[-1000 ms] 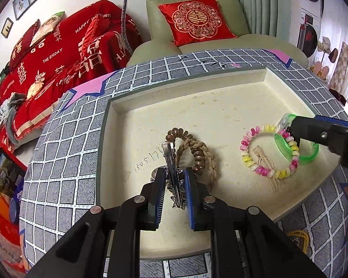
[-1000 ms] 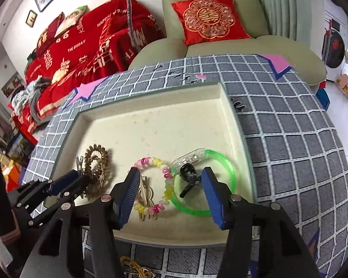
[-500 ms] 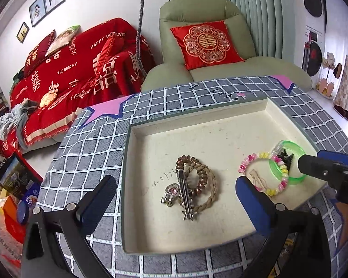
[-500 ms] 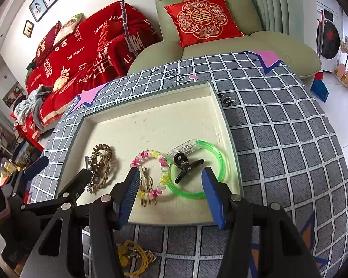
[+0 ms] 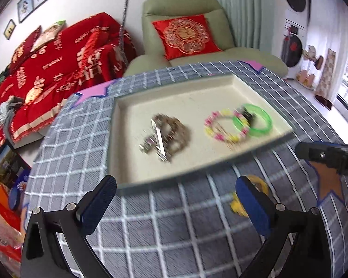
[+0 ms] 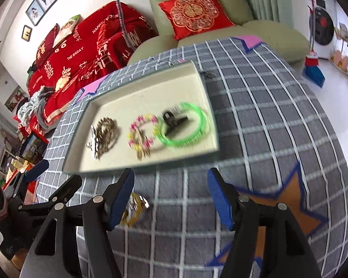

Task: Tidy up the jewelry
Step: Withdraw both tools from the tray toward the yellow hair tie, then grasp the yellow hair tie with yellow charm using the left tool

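Presently, reading left to right across the grey checked tablecloth (image 5: 178, 217):

- Left gripper (image 5: 174, 203): jaws spread wide, nothing between them, hanging over bare cloth just short of the tray's near rim. Its blue pads (image 5: 97, 205) touch nothing.
- Tray (image 5: 118, 143): shallow, cream inside, grey-green rim, lying flat on the cloth. All sorted jewelry sits along its near half.
- Brown braided band (image 5: 176, 129): left part of the tray, coiled, with a silver hair clip (image 5: 160, 141) lying across it and a small silver trinket (image 5: 146, 144) touching its left side; details blurred.
- Pink and yellow bead bracelet (image 6: 142, 132): middle of the tray, with a pale clip (image 6: 141, 148) lying inside its ring.
- Green bangle (image 6: 185, 127): right part of the tray, overlapping the bead bracelet's edge, with a black claw clip (image 6: 174, 120) resting inside it.
- Yellow piece (image 6: 133, 210): outside the tray, on the cloth, beside the right gripper's left pad; kind cannot be told.
- Right gripper (image 6: 171, 199): jaws opening, nothing between them, over the cloth in front of the tray.
- Orange star (image 6: 287, 199): printed on the cloth, far right.
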